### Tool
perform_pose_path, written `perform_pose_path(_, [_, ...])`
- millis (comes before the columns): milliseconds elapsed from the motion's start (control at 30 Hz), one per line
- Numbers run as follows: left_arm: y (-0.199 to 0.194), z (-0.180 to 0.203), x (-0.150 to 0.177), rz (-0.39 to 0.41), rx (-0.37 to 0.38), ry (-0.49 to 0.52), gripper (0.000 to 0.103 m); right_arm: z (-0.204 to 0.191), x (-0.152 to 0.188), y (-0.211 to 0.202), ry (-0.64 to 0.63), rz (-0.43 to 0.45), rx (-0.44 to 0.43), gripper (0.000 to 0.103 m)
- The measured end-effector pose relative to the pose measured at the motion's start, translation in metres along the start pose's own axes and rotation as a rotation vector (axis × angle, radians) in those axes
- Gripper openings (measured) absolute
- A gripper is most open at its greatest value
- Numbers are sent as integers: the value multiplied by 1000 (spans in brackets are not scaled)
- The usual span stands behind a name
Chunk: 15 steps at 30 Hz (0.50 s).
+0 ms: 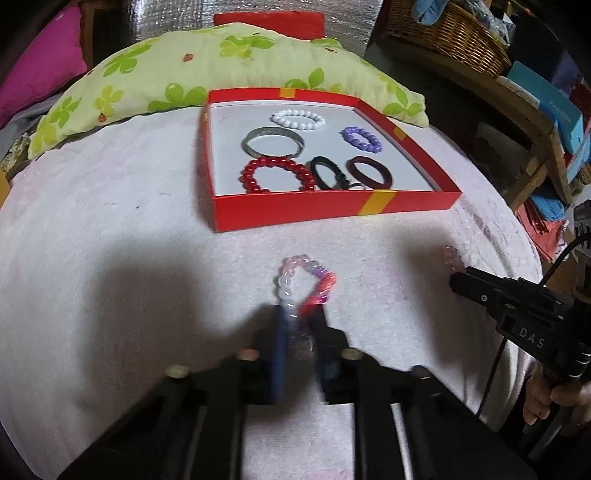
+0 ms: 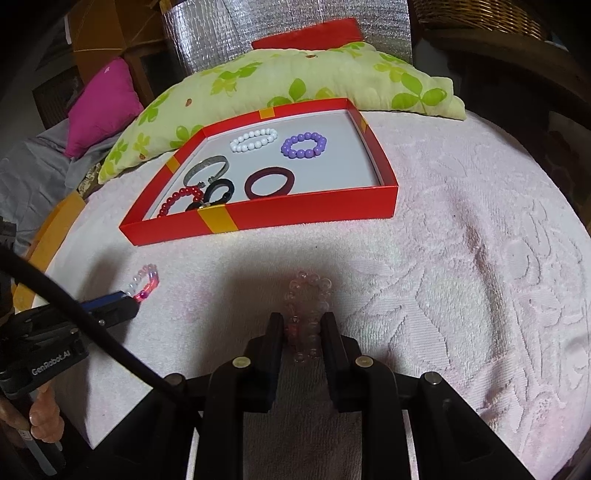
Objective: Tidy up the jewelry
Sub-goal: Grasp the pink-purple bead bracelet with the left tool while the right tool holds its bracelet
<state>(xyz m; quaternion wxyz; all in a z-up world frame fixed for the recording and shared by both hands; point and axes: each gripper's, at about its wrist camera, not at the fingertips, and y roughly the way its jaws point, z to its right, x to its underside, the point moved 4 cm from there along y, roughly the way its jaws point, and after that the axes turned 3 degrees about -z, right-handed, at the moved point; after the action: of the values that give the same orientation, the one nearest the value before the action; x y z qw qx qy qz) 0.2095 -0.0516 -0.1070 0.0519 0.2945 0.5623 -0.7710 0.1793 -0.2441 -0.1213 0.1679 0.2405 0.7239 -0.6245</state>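
A pink towel (image 2: 461,295) covers the bed, and a red box (image 1: 295,212) sits on it near the far edge, just in front of a green flower pillow (image 1: 155,81). 6 pieces lie inside the box. A white bead bracelet (image 1: 298,120) is near the back wall. A purple bead bracelet (image 1: 361,139) is toward the right wall. A silver bangle (image 1: 272,141) lies in the middle, near the left wall. Along the front wall sit a red bead bracelet (image 1: 277,174), a black band (image 1: 328,172) and a dark red band (image 1: 369,171); the red bracelet and the black band touch. The left claw (image 1: 301,314) is clamped on a bracelet of white, pink and red beads (image 1: 303,278), which is out on the towel in front of the box. Most of that bracelet sticks out past the tips, and the picture is blurry there. The right claw (image 2: 303,325) is squeezed on a clear bead bracelet (image 2: 308,295), also on the towel in front of the box, toward the right. Its beads bunch up between the 2 black fingers (image 2: 275,332). A hand (image 1: 554,398) holds the right claw's grip at the towel's right edge. A pink cushion (image 2: 103,107) lies past the pillow on the left, and a basket (image 1: 450,33) stands off the bed at the far right.
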Motion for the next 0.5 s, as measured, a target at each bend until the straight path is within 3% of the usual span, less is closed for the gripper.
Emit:
perform_pose_path(67, [-1,2,-2,9,4,5,8,0,-1,-2,-3,4,-1,12])
perform_pose_path(300, [-21,3,-9,82,48,-10,8,3,-7,-14,21,49,-57,11])
perform_pose_path(500, [-40,3,-13,129,93,-22,8,7,-14,-30,79,102,-180,11])
